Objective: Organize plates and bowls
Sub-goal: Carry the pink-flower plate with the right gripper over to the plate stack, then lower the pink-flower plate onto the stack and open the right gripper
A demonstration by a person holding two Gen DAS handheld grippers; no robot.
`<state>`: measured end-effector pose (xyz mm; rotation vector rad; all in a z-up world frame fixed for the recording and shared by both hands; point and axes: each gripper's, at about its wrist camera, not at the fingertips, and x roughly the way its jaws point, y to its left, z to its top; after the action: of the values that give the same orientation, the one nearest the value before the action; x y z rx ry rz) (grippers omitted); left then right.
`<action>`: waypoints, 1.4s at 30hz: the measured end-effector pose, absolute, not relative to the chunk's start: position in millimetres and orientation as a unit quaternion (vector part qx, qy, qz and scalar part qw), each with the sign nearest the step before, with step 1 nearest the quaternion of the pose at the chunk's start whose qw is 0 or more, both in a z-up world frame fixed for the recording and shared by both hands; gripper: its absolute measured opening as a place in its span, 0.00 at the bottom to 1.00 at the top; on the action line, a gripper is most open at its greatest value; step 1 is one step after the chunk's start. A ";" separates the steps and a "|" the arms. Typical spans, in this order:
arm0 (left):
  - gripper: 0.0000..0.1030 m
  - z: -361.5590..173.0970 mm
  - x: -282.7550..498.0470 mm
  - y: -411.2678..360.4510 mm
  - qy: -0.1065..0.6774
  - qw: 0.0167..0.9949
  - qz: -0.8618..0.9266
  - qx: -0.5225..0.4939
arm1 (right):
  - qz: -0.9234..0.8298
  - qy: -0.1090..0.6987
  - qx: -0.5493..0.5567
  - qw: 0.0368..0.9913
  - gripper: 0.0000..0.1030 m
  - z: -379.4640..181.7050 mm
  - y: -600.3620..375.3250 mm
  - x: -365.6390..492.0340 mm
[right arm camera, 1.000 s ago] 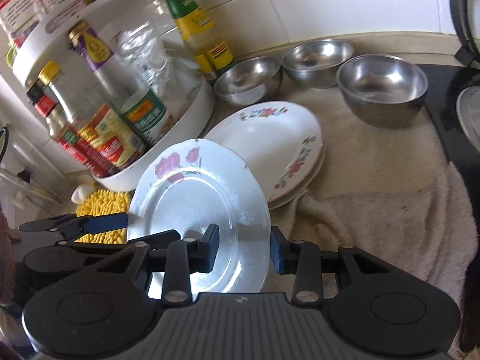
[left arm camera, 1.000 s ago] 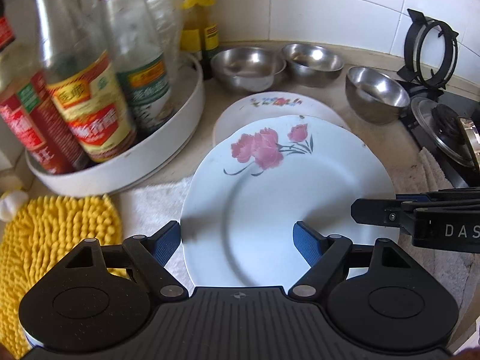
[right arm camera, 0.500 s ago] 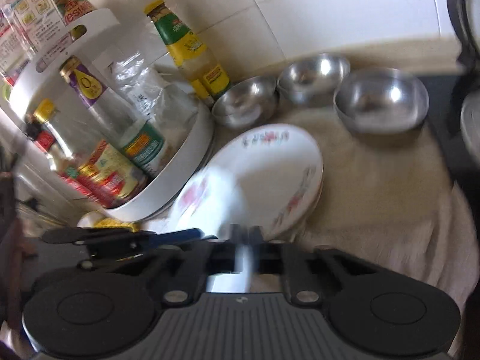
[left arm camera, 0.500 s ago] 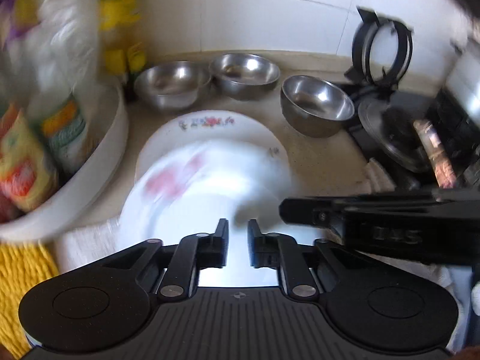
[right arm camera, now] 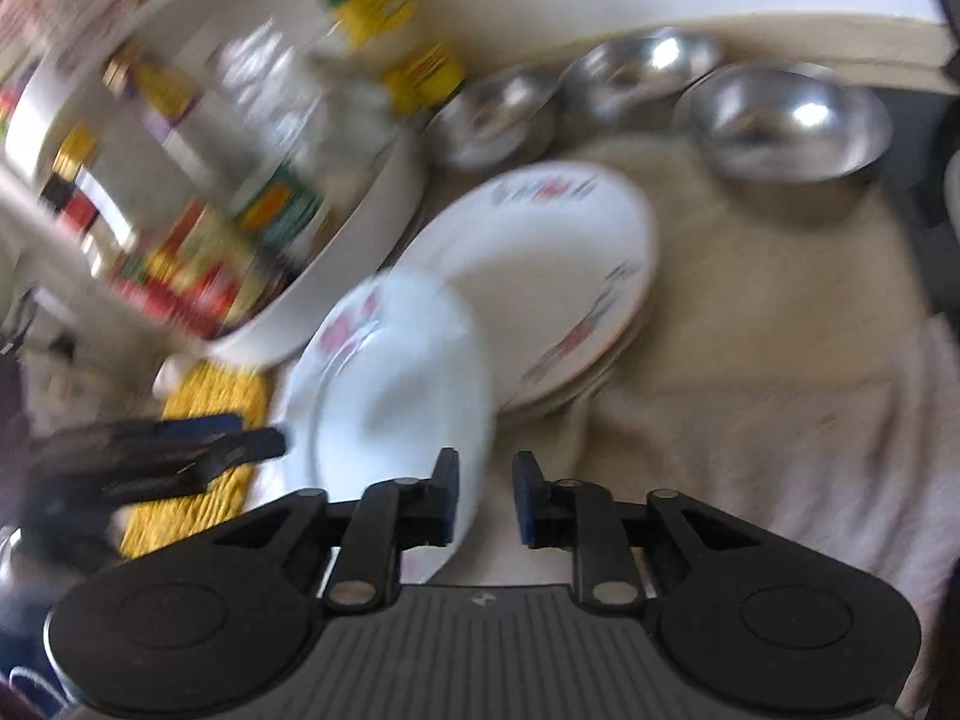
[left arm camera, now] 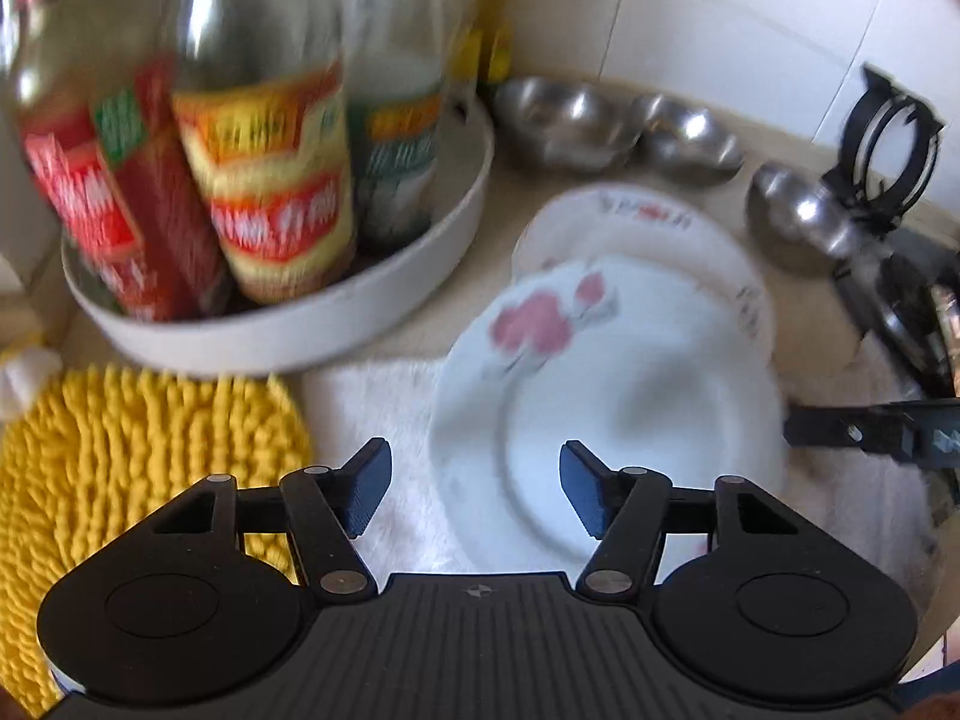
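A white plate with a pink flower lies tilted on a white towel, its far rim resting on a stack of flowered plates. My left gripper is opening over the plate's near left rim, and neither pad presses on it. In the right wrist view the same flower plate has its right rim between the fingers of my right gripper. Those jaws are opening too, with a gap at the right pad. Three steel bowls stand behind the plate stack.
A white round tray of sauce bottles stands at the left, close to the plates. A yellow shaggy mat lies in front of it. A beige towel covers the counter on the right, and a black stove borders it.
Both grippers closed half a second ago and have since partly reopened. The left gripper swung right, then back toward the bottles. The flower plate stays against the stack.
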<state>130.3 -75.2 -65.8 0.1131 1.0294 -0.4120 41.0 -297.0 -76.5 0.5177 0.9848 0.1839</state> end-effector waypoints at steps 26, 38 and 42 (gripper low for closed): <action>0.73 -83.7 142.4 -92.4 0.482 0.836 -0.258 0.043 | 0.055 0.469 0.252 0.845 0.49 -86.3 -277.8 50.3; 0.73 -69.9 170.5 -132.6 0.461 0.845 -0.267 0.048 | 0.019 0.435 0.276 0.857 0.49 -80.1 -314.9 71.6; 0.70 -70.9 183.9 -144.7 0.458 0.847 -0.263 0.057 | 0.005 0.427 0.274 0.862 0.49 -83.5 -326.3 85.9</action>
<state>183.9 -144.7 -70.9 0.1197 0.9648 -0.5553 85.9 -326.3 -83.5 0.5738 0.8963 0.0102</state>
